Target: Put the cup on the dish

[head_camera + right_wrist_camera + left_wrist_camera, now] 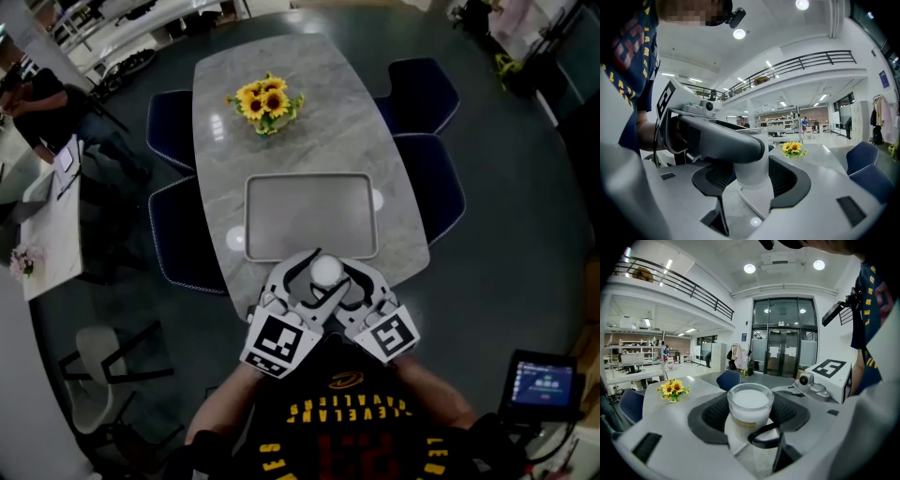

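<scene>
the left gripper (298,281) and the right gripper (356,281) meet at the near edge of the table (319,84), both pinching one cup (325,271) of white liquid between their pads. the cup is at the near rim of the gray tray (309,216); whether it rests there is unclear. sunflowers (267,101) stand farther back.
</scene>
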Action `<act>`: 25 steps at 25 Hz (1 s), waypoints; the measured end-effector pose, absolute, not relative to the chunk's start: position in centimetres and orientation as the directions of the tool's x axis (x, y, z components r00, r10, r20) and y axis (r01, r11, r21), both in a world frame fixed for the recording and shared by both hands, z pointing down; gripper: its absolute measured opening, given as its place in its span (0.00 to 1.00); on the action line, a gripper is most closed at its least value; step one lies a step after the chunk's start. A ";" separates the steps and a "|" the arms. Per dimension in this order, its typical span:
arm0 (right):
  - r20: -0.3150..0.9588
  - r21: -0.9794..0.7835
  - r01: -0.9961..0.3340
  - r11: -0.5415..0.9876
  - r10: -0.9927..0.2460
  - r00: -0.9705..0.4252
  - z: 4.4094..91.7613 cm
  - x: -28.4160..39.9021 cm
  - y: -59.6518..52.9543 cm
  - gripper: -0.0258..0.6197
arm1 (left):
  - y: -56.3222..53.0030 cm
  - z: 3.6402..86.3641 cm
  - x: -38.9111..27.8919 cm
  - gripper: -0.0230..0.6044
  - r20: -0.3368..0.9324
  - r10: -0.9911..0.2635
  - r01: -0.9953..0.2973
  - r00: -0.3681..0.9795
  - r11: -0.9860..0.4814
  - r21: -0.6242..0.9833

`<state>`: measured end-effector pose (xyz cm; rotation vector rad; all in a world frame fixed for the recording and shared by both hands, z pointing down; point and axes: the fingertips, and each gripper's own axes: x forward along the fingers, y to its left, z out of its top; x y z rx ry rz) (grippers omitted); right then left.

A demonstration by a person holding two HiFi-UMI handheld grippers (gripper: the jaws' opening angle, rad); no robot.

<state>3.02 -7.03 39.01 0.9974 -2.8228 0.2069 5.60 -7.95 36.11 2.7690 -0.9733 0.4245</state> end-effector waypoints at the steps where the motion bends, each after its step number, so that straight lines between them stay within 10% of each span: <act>1: 0.177 -0.085 -0.635 0.768 -0.615 -0.768 39.1 2.7 -7.7 0.42 | -8.6 36.2 5.3 0.46 0.325 -0.579 -0.630 0.748 -0.774 0.072; 25: 0.259 -0.043 -0.645 0.763 -0.615 -0.745 42.8 0.6 -17.5 0.42 | -18.2 40.4 3.4 0.46 0.388 -0.541 -0.606 0.746 -0.793 0.060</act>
